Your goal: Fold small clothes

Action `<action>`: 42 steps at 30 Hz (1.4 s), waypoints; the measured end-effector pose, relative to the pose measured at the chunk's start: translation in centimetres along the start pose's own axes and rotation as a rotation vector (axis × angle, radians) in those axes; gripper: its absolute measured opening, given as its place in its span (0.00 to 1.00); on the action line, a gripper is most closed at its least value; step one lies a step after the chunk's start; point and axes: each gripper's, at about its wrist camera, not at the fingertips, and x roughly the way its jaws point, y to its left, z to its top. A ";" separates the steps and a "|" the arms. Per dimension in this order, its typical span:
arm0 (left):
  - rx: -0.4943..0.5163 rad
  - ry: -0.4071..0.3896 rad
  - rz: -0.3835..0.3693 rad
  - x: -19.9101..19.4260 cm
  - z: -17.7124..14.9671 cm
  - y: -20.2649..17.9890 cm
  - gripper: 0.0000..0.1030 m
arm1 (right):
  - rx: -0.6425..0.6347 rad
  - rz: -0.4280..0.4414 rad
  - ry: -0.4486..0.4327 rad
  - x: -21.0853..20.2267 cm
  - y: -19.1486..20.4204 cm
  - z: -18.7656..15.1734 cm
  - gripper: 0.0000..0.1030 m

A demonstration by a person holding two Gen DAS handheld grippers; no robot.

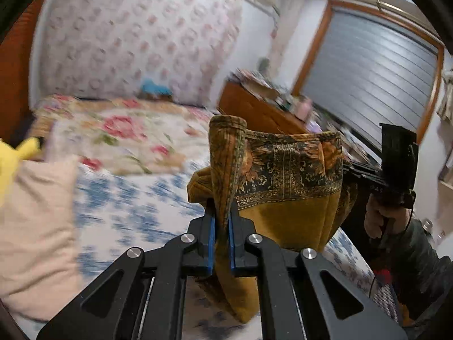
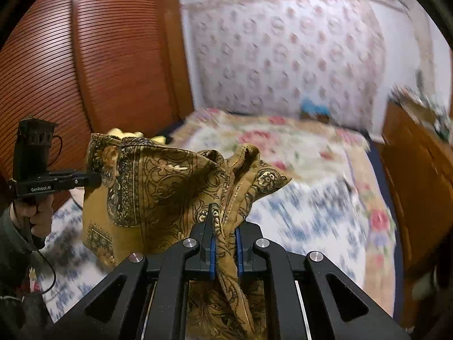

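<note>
— Left gripper [image 1: 222, 212]?
— Clamped on mustard-yellow patterned fabric garment [image 1: 286, 195], above blue-and-white floral bedsheet [image 1: 127, 206].
— Right gripper [image 2: 225, 221]?
— Clamped too, on opposite edge; garment held up between both.

"GenRobot.AI" is printed in white on the left tongs [image 2: 93, 180] body

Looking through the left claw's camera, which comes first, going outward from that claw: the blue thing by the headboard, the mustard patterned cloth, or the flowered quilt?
1. Mustard patterned cloth: pinched in the left claw itself, dead centre.
2. Flowered quilt: spread on the bed beyond, to the left.
3. Blue thing: farthest, at the foot of the padded headboard.
</note>
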 end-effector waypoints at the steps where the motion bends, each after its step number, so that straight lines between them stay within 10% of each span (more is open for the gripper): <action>1: -0.008 -0.019 0.018 -1.0 0.1 0.8 0.08 | -0.023 0.019 -0.008 0.5 0.9 1.2 0.10; 12: -0.144 -0.150 0.265 -10.2 -2.5 10.4 0.08 | -0.325 0.174 -0.001 12.5 11.7 12.9 0.10; 27: -0.282 -0.035 0.414 -9.9 -8.8 17.0 0.08 | -0.489 0.277 0.082 31.0 23.8 19.0 0.11; 36: -0.237 -0.057 0.456 -11.4 -8.6 16.1 0.39 | -0.386 0.181 0.072 30.7 24.0 16.0 0.54; 42: -0.164 -0.084 0.491 -12.5 -7.6 13.7 0.47 | -0.299 0.154 0.041 25.3 22.0 13.6 0.58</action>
